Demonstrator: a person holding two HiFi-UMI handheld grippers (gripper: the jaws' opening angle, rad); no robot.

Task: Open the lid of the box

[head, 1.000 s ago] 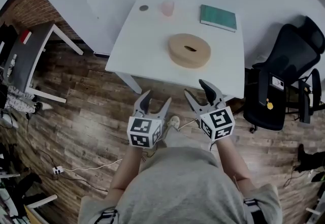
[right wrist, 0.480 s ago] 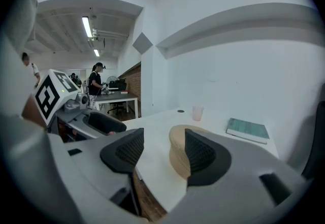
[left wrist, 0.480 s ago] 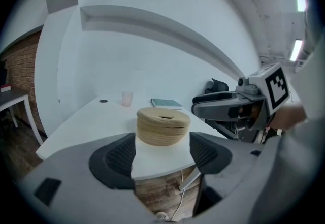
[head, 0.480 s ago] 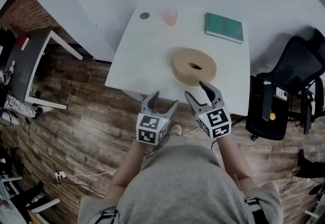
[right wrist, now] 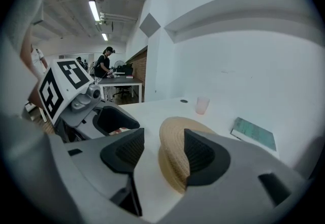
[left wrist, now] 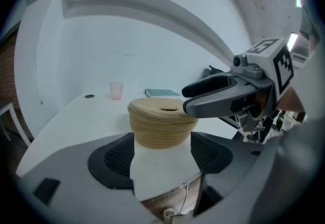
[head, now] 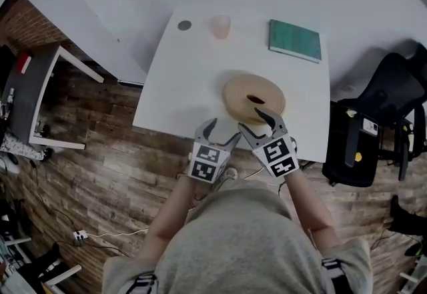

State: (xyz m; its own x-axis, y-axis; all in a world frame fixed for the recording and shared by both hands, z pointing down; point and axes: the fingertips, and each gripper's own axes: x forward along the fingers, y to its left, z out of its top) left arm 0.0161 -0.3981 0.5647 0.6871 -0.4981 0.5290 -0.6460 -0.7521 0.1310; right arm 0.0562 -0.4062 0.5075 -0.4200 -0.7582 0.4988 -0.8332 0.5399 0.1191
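Near the woven box (head: 253,96) on the white surface (head: 193,73) at frame center, the fingers of the left gripper (head: 223,131) are opening wide, empty, while those of the right gripper (head: 253,121) stand apart, gripping nothing.

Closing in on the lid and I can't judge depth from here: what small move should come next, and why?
Probably ease the right tongs a little forward so they straddle the near rim of the lid. They stand open right at the woven box, gripping nothing yet. The left tongs are opening, empty, short of the box at the edge of the table.
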